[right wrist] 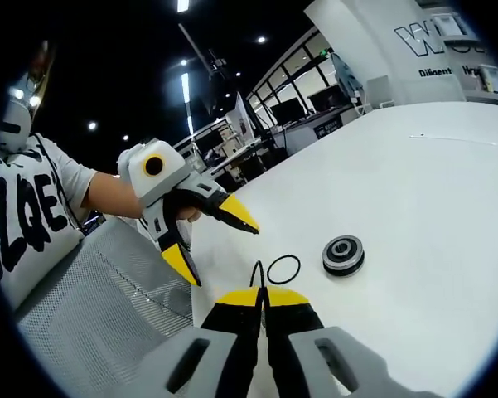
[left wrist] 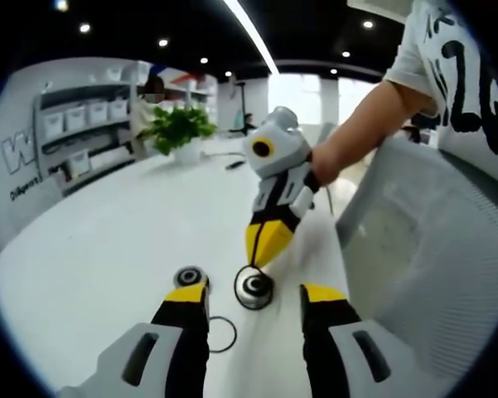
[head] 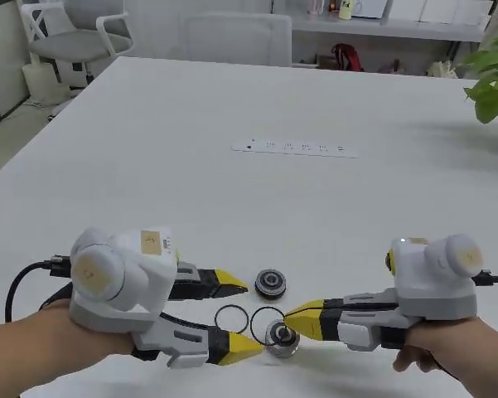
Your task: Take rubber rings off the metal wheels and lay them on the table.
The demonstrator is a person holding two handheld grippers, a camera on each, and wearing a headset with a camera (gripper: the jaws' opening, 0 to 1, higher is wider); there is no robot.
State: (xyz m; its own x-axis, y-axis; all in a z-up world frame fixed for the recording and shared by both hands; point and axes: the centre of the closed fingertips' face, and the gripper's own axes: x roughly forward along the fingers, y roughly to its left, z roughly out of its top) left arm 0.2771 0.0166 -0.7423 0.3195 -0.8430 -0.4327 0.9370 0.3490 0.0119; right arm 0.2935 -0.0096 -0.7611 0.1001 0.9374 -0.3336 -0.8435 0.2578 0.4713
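Two metal wheels lie near the table's front edge: one with its black rubber [head: 271,283] [right wrist: 343,254] further in, and one [head: 282,335] [left wrist: 254,288] just off the tips of my right gripper [head: 292,320] [right wrist: 263,297]. The right gripper is shut on a thin black rubber ring [head: 263,316] [right wrist: 257,274] that loops out from this nearer wheel. A loose rubber ring [head: 231,317] [right wrist: 282,269] [left wrist: 221,333] lies flat on the table beside it. My left gripper [head: 239,315] [left wrist: 254,298] is open, and the nearer wheel sits just ahead between its yellow tips.
A white power strip [head: 294,148] lies mid-table. A potted plant [head: 493,83] stands at the far right edge, and chairs [head: 74,33] stand beyond the far side. The wide white table [head: 232,207] stretches away behind the wheels.
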